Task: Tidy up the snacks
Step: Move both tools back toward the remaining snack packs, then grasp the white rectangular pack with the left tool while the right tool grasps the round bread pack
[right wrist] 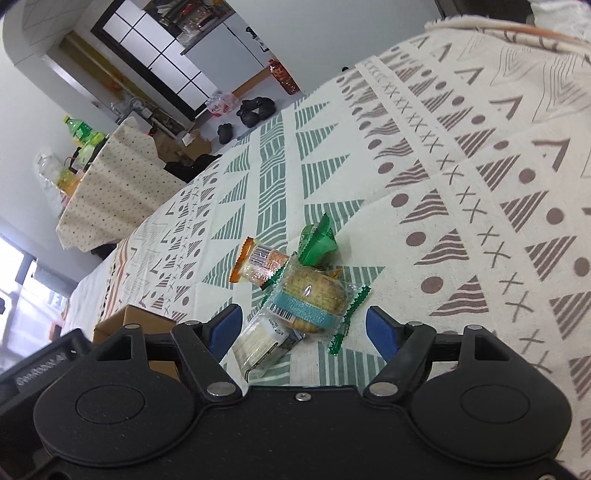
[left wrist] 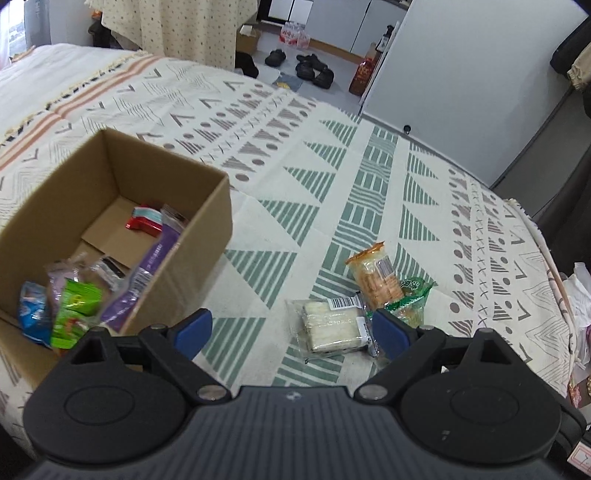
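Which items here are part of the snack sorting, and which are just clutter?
Job:
- cardboard box with snacks already inside
- white wafer pack
- orange cracker pack
- green-wrapped round cake
- left gripper and right gripper, both open and empty

Lying about:
- patterned cloth
- black shoes on the floor
- green bottle on the side table

Past the far edge of our patterned bedspread (left wrist: 332,155) we see black shoes (left wrist: 314,68) on the floor, a pack of water bottles (left wrist: 293,35), and a dotted cloth (right wrist: 110,192) draped beside it.
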A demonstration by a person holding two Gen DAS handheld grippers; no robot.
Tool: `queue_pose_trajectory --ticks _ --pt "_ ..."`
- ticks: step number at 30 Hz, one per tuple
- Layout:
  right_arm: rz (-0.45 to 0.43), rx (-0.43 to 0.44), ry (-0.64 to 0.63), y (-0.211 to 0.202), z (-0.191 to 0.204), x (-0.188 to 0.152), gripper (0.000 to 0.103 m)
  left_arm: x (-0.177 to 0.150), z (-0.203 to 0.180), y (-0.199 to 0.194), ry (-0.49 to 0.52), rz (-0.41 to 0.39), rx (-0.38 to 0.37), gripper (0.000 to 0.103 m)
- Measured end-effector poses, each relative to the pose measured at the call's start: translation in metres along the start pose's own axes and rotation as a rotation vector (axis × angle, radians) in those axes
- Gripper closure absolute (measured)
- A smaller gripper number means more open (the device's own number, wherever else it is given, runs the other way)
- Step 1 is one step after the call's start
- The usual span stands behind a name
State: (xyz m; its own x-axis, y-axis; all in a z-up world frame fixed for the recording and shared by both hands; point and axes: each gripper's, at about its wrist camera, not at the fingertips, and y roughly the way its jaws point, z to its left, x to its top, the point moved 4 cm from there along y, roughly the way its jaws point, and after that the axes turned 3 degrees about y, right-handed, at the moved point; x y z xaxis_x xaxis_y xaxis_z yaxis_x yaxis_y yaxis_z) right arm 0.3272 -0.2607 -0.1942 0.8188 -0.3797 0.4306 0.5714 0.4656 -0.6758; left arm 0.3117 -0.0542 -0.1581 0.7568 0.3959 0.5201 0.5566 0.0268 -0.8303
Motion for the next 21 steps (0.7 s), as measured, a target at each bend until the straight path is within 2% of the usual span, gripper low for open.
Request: queue_pose_trajectory --ticks 10,18,21 --pt "0.021 -0.008 0.033 0.036 -0.003 0.004 0.027 0.003 0.004 0.042 -0.044 0.056 -0.016 0.010" --pt "0.051 -0.056 0.037 0.061 -0.007 0.002 0.027 0.006 0.004 0.063 -0.066 0.096 -0.029 0.010" --pt "0.049 -0.063 0.030 0.064 -0.008 0.001 0.031 0.005 0.003 0.069 -0.069 0.106 -0.034 0.010"
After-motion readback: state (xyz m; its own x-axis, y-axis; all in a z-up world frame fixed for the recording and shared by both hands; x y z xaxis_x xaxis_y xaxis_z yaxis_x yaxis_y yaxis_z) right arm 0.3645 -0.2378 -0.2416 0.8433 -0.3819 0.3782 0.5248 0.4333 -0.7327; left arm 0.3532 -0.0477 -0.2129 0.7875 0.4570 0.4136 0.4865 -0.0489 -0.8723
